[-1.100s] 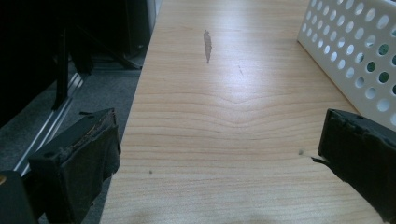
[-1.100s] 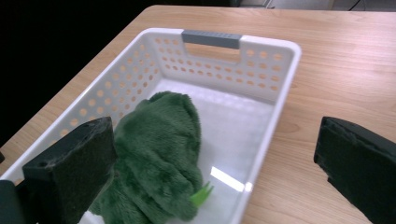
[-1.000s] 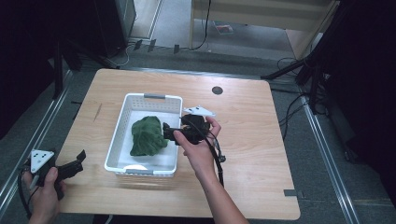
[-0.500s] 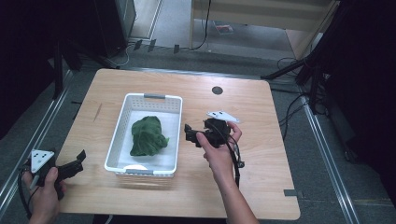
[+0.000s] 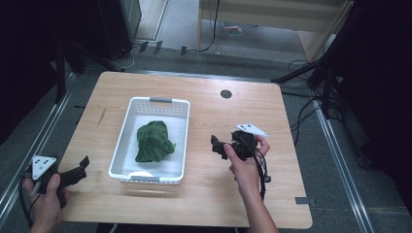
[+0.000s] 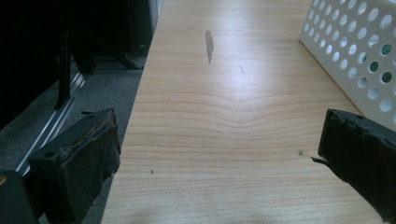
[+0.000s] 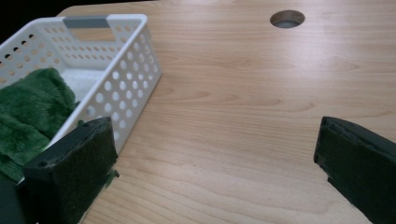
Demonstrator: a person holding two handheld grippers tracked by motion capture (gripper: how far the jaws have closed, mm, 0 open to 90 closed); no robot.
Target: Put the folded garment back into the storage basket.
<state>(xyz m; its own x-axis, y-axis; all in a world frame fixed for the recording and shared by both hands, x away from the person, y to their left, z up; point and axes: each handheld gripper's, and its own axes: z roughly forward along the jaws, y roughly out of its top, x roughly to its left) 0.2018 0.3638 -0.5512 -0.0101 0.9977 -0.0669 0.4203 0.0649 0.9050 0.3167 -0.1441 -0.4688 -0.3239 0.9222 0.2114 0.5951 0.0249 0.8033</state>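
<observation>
the right gripper has its jaws spread wide with nothing between them; in the right gripper view bare wood fills the gap, and a few green fibres cling to the pad of the jaw nearer the basket. it hangs over the table just to the right of the basket, jaws pointing toward the basket's right wall but apart from it, with the person's hand wrapped round its body. the left gripper is also wide open and holds nothing; in the left gripper view its jaws frame plain tabletop, one jaw out past the table's left edge over the floor, the other near the basket's holed wall. it sits at the near left corner of the table, well apart from the right gripper. the green cloth lies bunched in the middle of the basket, touched by neither gripper. a round hole sits in the table beyond the right gripper.
</observation>
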